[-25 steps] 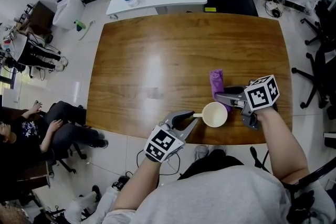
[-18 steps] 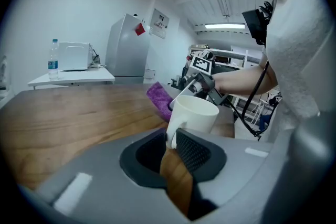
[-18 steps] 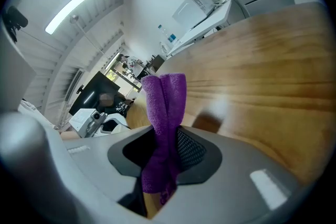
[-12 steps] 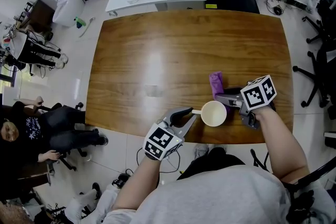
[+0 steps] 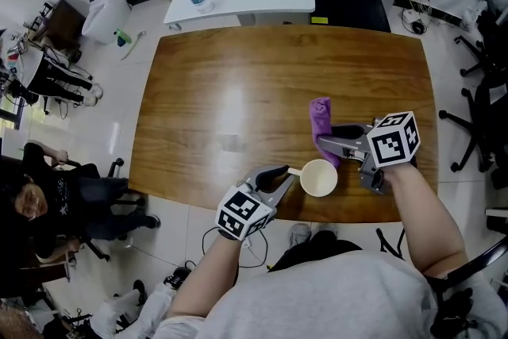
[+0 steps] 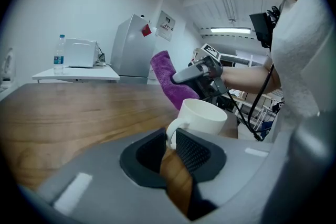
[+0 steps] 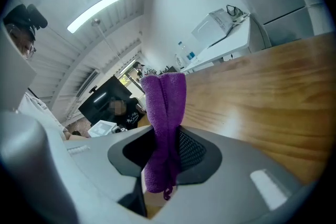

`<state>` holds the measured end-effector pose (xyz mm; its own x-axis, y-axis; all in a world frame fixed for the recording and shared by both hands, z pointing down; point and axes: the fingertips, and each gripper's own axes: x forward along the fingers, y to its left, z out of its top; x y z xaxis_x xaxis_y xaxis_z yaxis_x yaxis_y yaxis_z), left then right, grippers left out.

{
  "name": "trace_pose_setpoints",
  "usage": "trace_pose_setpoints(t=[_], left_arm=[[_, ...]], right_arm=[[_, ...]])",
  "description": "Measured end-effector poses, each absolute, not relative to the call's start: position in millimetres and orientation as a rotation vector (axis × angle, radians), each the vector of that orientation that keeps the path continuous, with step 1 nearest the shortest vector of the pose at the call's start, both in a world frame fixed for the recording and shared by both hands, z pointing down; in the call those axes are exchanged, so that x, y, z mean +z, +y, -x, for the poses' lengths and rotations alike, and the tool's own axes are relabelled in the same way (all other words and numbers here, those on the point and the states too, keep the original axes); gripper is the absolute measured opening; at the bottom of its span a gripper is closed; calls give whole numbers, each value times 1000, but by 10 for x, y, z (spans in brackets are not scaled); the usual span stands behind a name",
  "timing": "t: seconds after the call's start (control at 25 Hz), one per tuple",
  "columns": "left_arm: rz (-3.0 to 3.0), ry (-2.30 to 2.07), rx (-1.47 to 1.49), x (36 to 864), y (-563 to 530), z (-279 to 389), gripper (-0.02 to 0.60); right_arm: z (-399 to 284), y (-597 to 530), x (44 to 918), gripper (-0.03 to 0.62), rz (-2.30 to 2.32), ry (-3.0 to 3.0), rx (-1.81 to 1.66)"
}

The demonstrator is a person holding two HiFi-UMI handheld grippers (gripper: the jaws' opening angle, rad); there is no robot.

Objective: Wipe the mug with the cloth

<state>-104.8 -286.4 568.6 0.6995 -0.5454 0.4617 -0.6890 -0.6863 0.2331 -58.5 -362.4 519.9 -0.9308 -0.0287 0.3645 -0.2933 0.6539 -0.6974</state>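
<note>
The left tongs [image 5: 279, 175] have their jaws closed to a narrow gap on the handle of the white mug [image 5: 318, 178], the ribbed pads pressing it from both sides. Gripped there, the cup's body stands clear just beyond the tips, bare all round for wiping. Whether its base rests on the wooden table [image 5: 222, 91] I cannot tell.

The right tongs [image 5: 327, 140] are clamped on the purple cloth [image 5: 321, 117] low down, so most of it stands out past the jaws as a loose wad, with a short tail hanging behind them. It sits just beyond and beside the mug as seen from the left tongs (near, but apparently not touching).

Both forearms reach forward from the body and converge. The left one angles in toward the right, the right one turns across to the left, and the two sets of tips meet around the mug with the marker cubes facing up.
</note>
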Motion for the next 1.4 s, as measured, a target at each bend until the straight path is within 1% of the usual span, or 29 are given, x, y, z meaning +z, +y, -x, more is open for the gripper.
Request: trace_pose_setpoints(t=[0.48, 0.76, 0.92, 1.2, 1.4], left_arm=[[-2491, -997, 432, 5698, -2952, 1073, 41], [-2485, -1003, 439, 5711, -2969, 1031, 29], [-2481, -1014, 443, 5716, -2982, 1011, 21], [-2480, -1006, 426, 5715, -2988, 1000, 23], [-2481, -998, 420, 5717, -2989, 1004, 23]], right_arm=[[736, -3376, 5491, 121, -69, -2434, 1307], [654, -3158, 5904, 121, -91, -2317, 1298], [639, -3089, 6000, 121, -95, -2295, 1289], [620, -3113, 5980, 121, -110, -2308, 1293], [706, -3302, 5585, 121, -98, -2453, 1410]])
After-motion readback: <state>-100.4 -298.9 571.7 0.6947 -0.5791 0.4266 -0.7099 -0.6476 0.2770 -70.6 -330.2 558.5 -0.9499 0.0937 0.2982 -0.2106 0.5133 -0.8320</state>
